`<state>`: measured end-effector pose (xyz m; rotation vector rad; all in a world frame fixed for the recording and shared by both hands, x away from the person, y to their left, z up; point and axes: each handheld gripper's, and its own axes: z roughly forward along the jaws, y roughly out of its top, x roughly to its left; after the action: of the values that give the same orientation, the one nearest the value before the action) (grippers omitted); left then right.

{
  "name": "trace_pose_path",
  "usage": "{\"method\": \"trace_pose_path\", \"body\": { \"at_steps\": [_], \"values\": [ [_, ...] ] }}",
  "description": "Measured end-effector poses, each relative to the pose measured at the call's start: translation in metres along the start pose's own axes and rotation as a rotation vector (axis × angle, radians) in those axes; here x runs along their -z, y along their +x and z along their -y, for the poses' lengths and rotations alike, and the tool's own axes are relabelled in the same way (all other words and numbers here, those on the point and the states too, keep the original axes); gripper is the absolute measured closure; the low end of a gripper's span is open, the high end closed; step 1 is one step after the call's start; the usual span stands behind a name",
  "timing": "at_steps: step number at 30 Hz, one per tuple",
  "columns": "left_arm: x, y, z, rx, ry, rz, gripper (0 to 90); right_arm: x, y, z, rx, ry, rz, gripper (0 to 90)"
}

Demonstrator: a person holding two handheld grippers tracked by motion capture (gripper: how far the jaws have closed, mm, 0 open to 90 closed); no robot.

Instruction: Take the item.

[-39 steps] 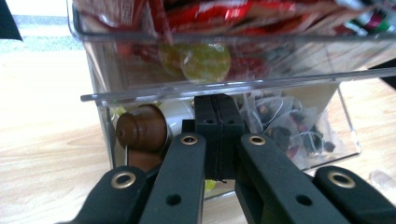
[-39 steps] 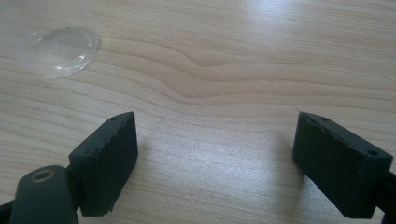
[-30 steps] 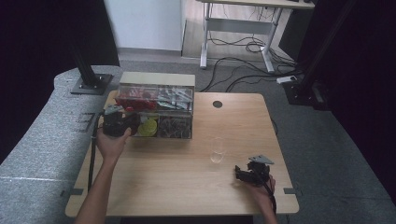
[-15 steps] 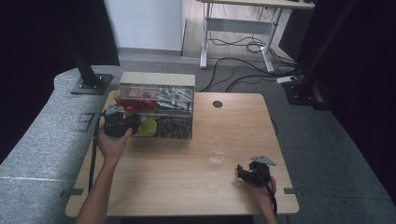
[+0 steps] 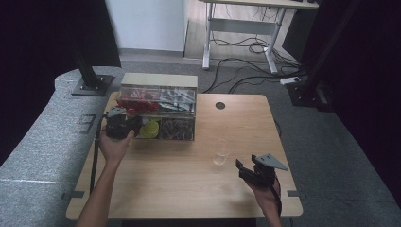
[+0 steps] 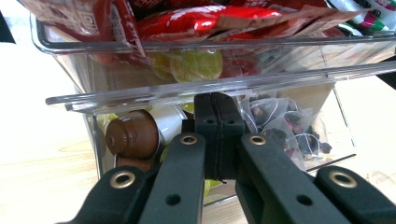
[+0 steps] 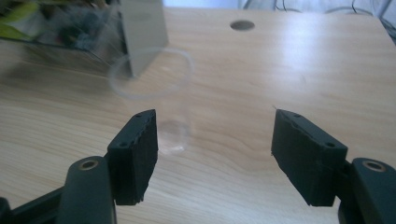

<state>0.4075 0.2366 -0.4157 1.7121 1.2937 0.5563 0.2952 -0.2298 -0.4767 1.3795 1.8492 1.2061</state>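
Note:
A clear two-tier organizer (image 5: 179, 94) stands at the table's far left. Red sachets (image 6: 196, 21) fill its upper tier. Below lie brown coffee capsules (image 6: 133, 135), yellow-green pods and tea bags (image 6: 285, 130). My left gripper (image 5: 120, 125) (image 6: 215, 109) is shut, its tips right under the lower tier's clear rim (image 6: 140, 95); I cannot tell whether they pinch the wall. A clear glass cup (image 5: 220, 151) (image 7: 154, 88) stands mid-table. My right gripper (image 5: 242, 169) (image 7: 215, 135) hangs open above the table, just short of the cup. Its jaws have just been closing a little with nothing between them.
The wooden table (image 5: 189, 189) has a round cable hole (image 5: 220, 105) at its far side. Grey padded surface (image 5: 42, 142) flanks the left edge. A desk frame and floor cables (image 5: 246, 47) lie beyond the table.
My right gripper has lifted off the table surface and its jaws have narrowed somewhat. The left hand, the organizer and the cup have stayed put.

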Motion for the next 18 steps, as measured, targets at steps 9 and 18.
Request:
{"method": "trace_pose_path", "body": {
  "at_steps": [9,18],
  "values": [
    [0.001,-0.002,-0.002,-0.015,0.009,-0.012,90.0,0.0,0.021,-0.014,0.043,-0.032,-0.043,32.2],
    [0.0,-0.003,-0.002,-0.011,0.009,-0.005,90.0,-0.002,0.032,-0.026,0.059,-0.048,-0.073,32.3]
  ]
}}
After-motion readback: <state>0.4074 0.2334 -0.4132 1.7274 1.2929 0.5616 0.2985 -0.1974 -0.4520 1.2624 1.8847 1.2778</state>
